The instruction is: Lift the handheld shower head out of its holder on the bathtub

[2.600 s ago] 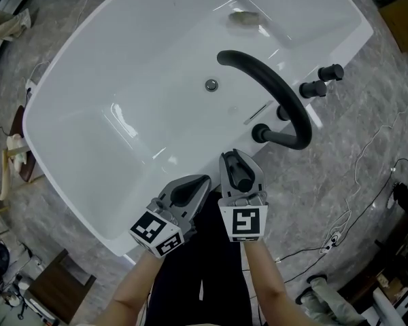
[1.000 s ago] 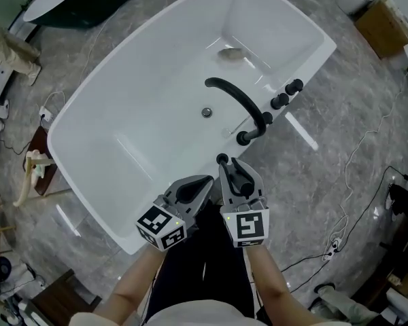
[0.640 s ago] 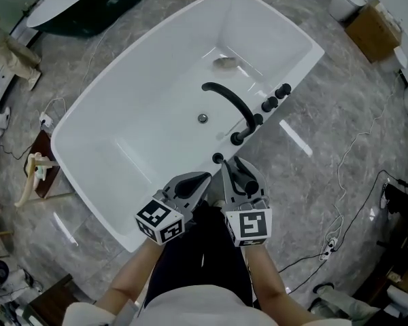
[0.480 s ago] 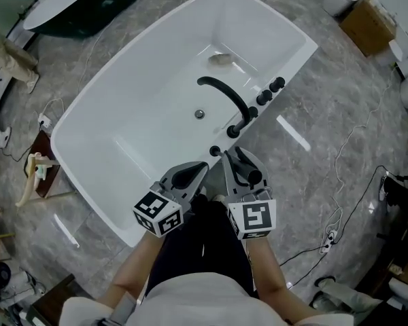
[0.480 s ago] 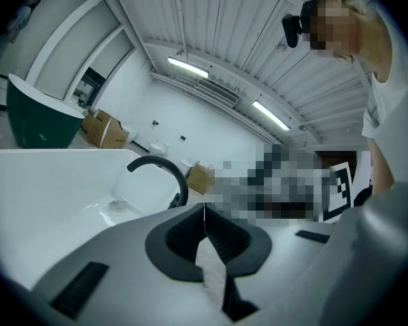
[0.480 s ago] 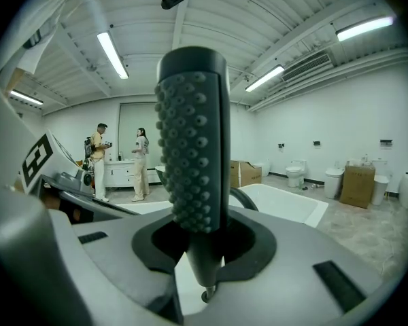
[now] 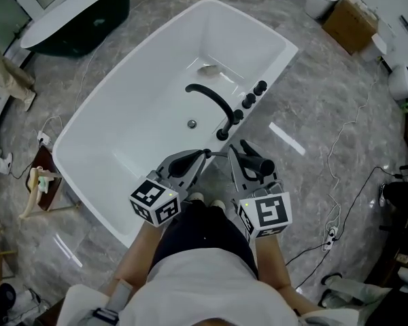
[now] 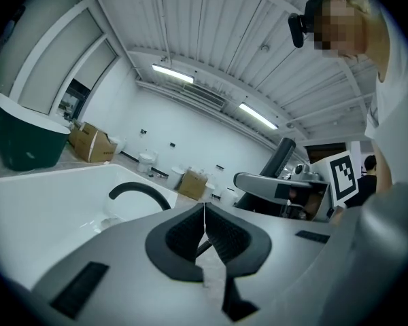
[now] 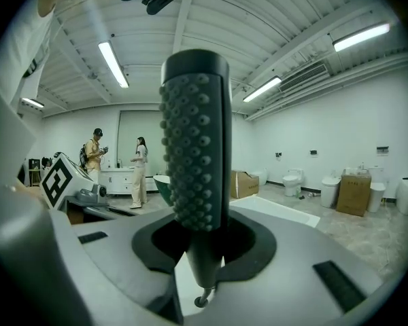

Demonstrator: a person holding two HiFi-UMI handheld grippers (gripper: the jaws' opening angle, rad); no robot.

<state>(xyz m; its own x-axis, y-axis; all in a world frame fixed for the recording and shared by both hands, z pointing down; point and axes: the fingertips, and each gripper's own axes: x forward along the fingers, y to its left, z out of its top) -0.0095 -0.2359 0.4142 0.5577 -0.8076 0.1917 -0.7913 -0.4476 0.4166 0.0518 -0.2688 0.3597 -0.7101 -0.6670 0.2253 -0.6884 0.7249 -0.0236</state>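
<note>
At the lower centre of the head view, the right gripper [image 7: 243, 153] is clenched on the dark grey, stick-shaped handheld shower head [image 7: 262, 164]. In the right gripper view its nubbed spray face [image 9: 192, 148] stands upright out of the jaws, raised clear of the tub. Just to its left, the left gripper [image 7: 201, 157] is closed and empty, its pads meeting [image 8: 204, 212]. Beyond them lies the white rectangular bathtub [image 7: 115, 124], with a black arched spout [image 7: 207, 99] and round black knobs [image 7: 249, 100] on its right rim. A dark green tub [image 7: 81, 15] sits at the upper left, and a brown cardboard box [image 7: 350, 22] at the upper right.
</note>
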